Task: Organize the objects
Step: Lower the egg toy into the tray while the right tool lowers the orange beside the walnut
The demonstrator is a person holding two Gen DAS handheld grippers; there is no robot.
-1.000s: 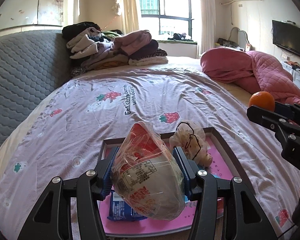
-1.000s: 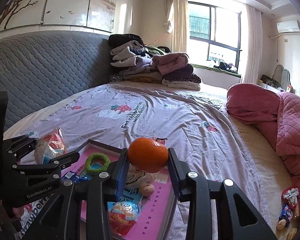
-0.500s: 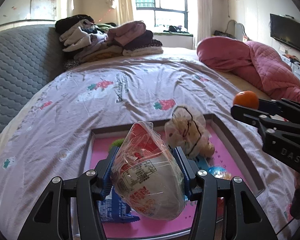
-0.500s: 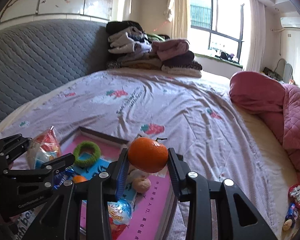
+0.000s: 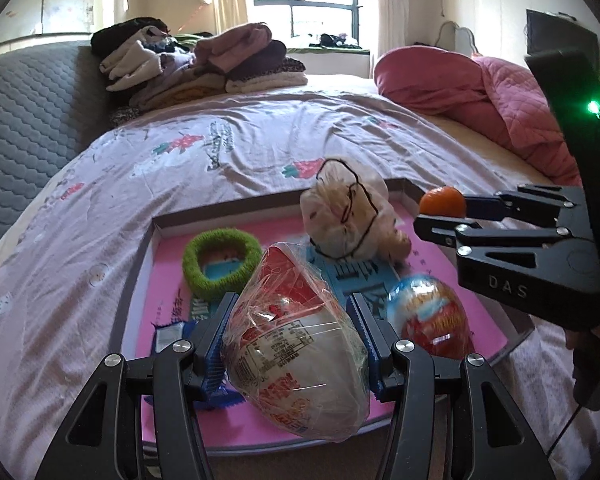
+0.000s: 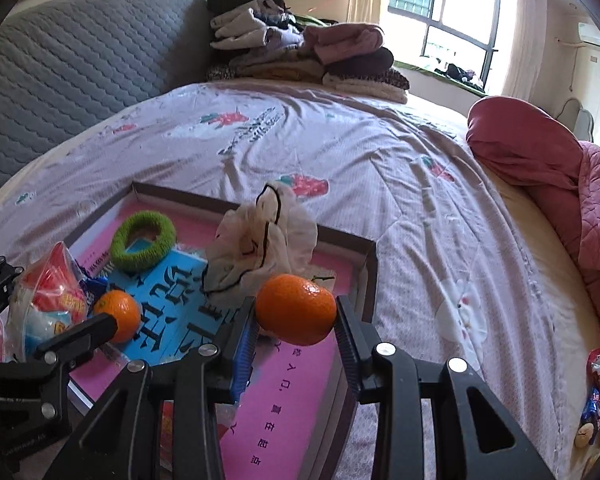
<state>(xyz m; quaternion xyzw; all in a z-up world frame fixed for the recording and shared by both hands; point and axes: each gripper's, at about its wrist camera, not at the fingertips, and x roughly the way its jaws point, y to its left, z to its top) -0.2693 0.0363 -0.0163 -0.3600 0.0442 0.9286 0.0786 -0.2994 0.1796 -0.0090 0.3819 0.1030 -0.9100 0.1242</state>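
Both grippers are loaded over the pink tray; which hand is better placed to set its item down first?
Probably right: the right gripper holds its orange above bare pink tray floor. The left gripper holds its wrapped egg over a blue packet.

Both grippers are built from matte black plastic w/ triangular cut-outs & silver round-head screws at the linkages. Left gripper (image 5: 292,322): fingers are lined w/ ribbed blue pads (image 5: 359,320). Right gripper (image 6: 295,330): same blue ribbed pads; "DAS" is embossed on its side, and a green LED (image 5: 592,107) is lit on the black body behind. A thin black cable is seen below.
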